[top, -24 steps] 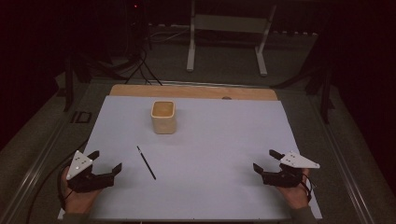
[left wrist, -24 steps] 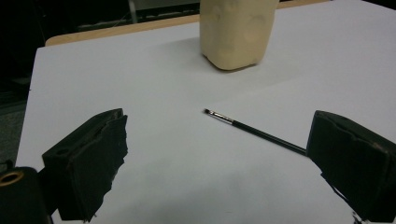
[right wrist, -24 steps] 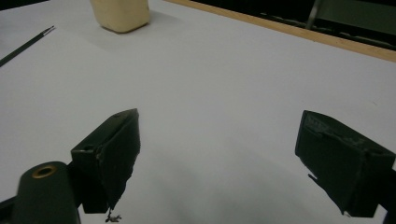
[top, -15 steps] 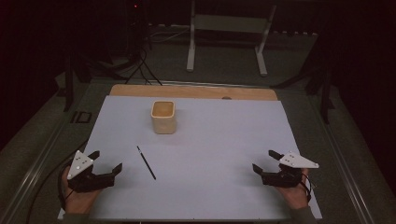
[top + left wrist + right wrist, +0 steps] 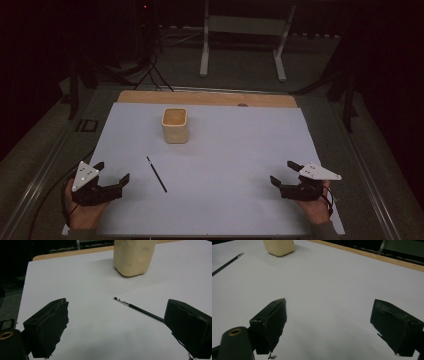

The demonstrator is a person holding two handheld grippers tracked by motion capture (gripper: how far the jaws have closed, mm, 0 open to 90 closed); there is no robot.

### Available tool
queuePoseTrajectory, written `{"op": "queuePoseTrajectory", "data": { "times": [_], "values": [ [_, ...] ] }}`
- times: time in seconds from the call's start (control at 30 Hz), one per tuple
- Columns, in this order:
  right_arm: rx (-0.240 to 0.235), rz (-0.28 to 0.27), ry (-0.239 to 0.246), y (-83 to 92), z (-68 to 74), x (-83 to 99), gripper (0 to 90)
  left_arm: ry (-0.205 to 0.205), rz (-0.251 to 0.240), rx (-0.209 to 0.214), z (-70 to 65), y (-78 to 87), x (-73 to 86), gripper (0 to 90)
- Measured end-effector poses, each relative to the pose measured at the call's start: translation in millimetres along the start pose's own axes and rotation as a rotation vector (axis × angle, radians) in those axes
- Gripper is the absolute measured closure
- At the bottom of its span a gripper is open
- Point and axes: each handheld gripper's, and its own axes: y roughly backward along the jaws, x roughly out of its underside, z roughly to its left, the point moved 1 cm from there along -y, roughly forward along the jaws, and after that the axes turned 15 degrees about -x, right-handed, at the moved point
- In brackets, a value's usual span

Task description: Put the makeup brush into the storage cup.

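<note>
Nothing has shifted since the earlier frames: the left gripper point(image 5: 111, 172) and right gripper point(image 5: 283, 172) rest low on the white tabletop point(image 5: 235, 150), jaws apart and empty. The thin paintbrush point(image 5: 156, 174) lies flat near the left gripper. Beyond it stands the cream cup point(image 5: 175, 125), upright, nothing visible inside.

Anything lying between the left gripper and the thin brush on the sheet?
Nothing. In the high view, only bare white sheet separates the open left gripper from the brush. The left gripper view shows the same bare stretch.
</note>
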Motion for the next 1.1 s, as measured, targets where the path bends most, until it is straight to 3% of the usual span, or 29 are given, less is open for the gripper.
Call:
{"op": "queuePoseTrajectory", "data": {
  "times": [0.43,0.5,1.1],
  "values": [
    [0.002,-0.007,-0.007,1.3,-0.5,-0.3,13.4,-0.034,0.012,0.012,-14.0,-1.8,-11.1,6.5],
    [0.001,-0.007,-0.007,1.2,-0.4,-0.3,13.4,-0.032,0.030,0.023,-16.7,-4.4,-13.8,6.1],
    [0.003,-0.012,-0.006,1.6,-0.9,-0.4,13.2,-0.016,0.028,0.026,-24.4,-8.7,-27.8,6.0]
  ]
}}
